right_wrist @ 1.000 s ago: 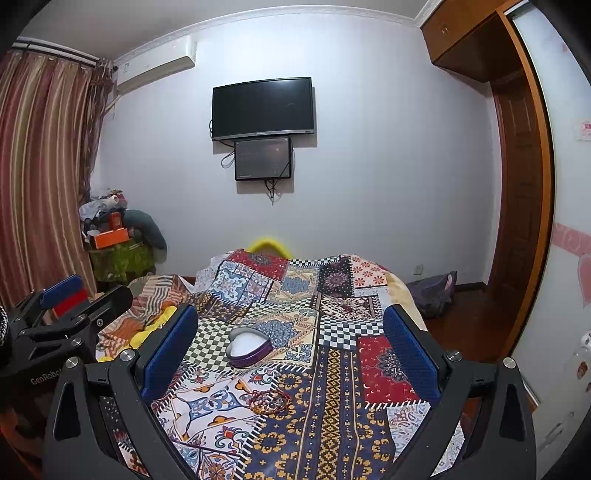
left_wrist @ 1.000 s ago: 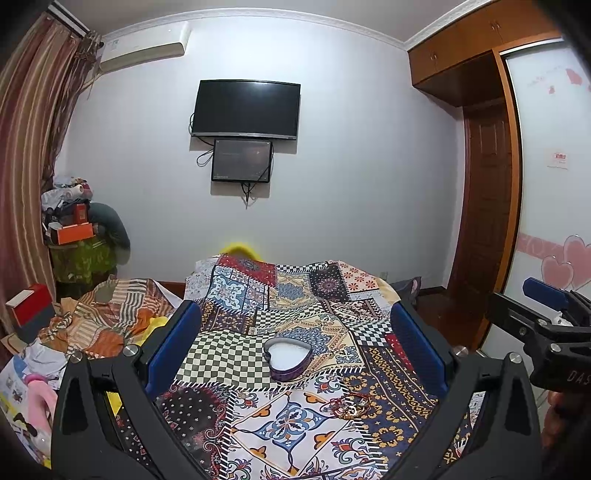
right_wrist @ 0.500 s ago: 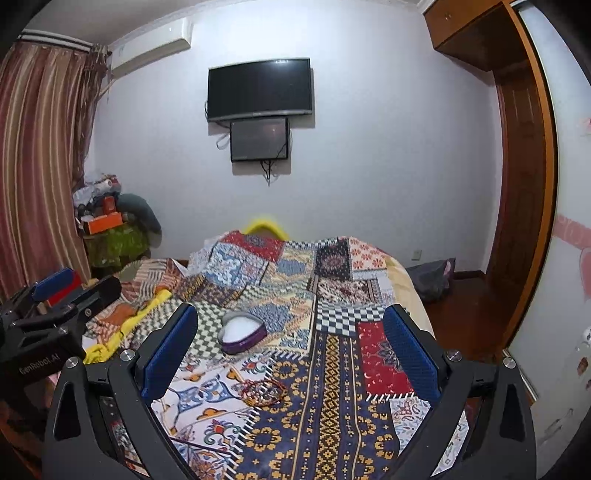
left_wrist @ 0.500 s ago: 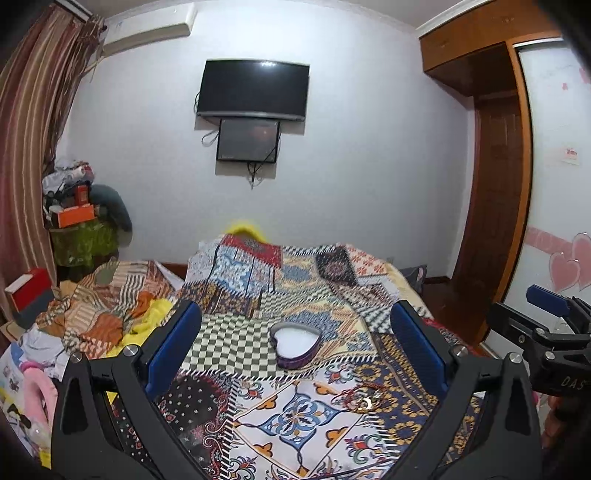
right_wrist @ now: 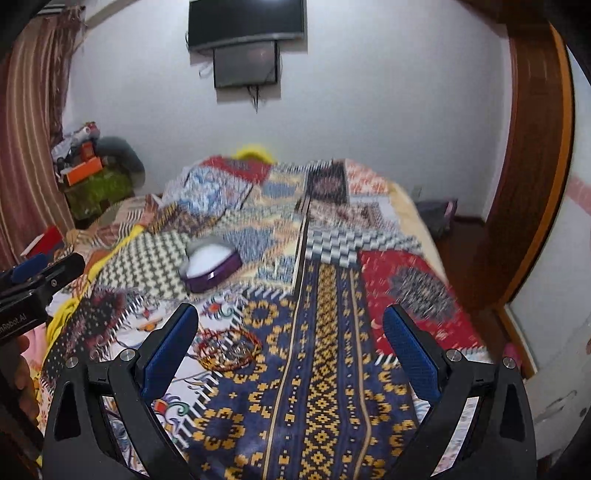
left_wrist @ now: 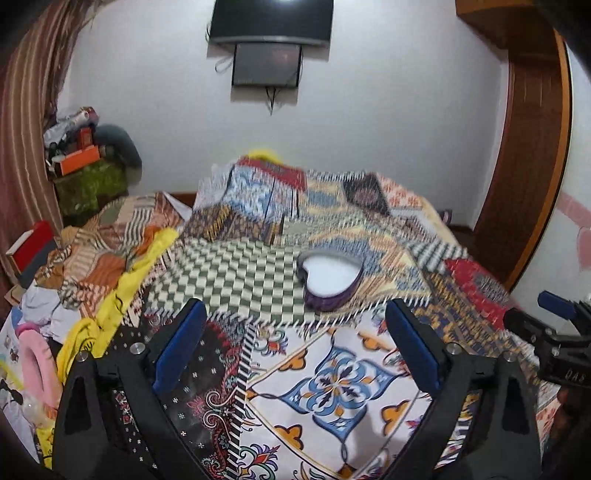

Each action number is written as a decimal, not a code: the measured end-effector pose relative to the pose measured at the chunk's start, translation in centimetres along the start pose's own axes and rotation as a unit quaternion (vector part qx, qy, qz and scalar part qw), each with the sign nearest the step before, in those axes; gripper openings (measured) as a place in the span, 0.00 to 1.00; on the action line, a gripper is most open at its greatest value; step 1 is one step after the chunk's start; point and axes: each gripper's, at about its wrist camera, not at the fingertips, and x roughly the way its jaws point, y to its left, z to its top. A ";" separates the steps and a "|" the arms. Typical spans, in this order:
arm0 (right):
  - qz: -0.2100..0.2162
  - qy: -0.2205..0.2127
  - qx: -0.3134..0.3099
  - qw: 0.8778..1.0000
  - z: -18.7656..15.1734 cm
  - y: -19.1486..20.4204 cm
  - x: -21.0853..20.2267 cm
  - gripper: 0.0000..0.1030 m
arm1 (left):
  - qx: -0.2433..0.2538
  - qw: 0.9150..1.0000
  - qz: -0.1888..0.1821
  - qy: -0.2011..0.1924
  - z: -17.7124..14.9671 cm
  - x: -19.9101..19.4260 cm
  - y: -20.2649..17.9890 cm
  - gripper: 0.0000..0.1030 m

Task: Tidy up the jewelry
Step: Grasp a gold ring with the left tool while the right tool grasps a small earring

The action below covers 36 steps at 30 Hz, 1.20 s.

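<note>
On the patchwork bedspread (left_wrist: 332,373), heart-shaped box (left_wrist: 330,277) tip toward camera, both tongs (left_wrist: 295,345) (right_wrist: 291,343) released, left narrowing.

Open purple heart-shaped box (left_wrist: 330,281) on bedspread; tangled reddish bracelets (right_wrist: 228,349) lie nearer.

Bed (left_wrist: 332,369): fills the middle of the room, running from near to far toward the far wall.
Heart-shaped box (left_wrist: 330,278): on the bed, at mid-length, a little left of the bed's centre line.
Bracelets (right_wrist: 227,349): in a heap on the bed, nearer than the heart-shaped box, apart from it.
Pile of clothes (left_wrist: 99,251): on the bed's left side, left of the box.
Television (left_wrist: 271,20): on the far wall, above the bed's far end.
Small screen (left_wrist: 266,68): directly under the television.
Door (right_wrist: 532,177): right of the bed.
</note>
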 end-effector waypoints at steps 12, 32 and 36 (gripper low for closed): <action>0.059 0.071 -0.028 0.995 0.4 0.0 5.2 0.69 | 0.012 0.995 -0.036 0.096 -2.2 5.7 1.8 0.68; 0.125 0.159 -0.085 0.976 2.2 1.7 12.0 0.32 | 0.016 0.981 -0.067 0.183 -3.1 14.5 3.7 0.26; 0.133 0.172 -0.099 0.971 1.9 2.3 12.6 0.27 | 0.022 0.981 -0.062 0.182 -3.2 14.9 3.6 0.23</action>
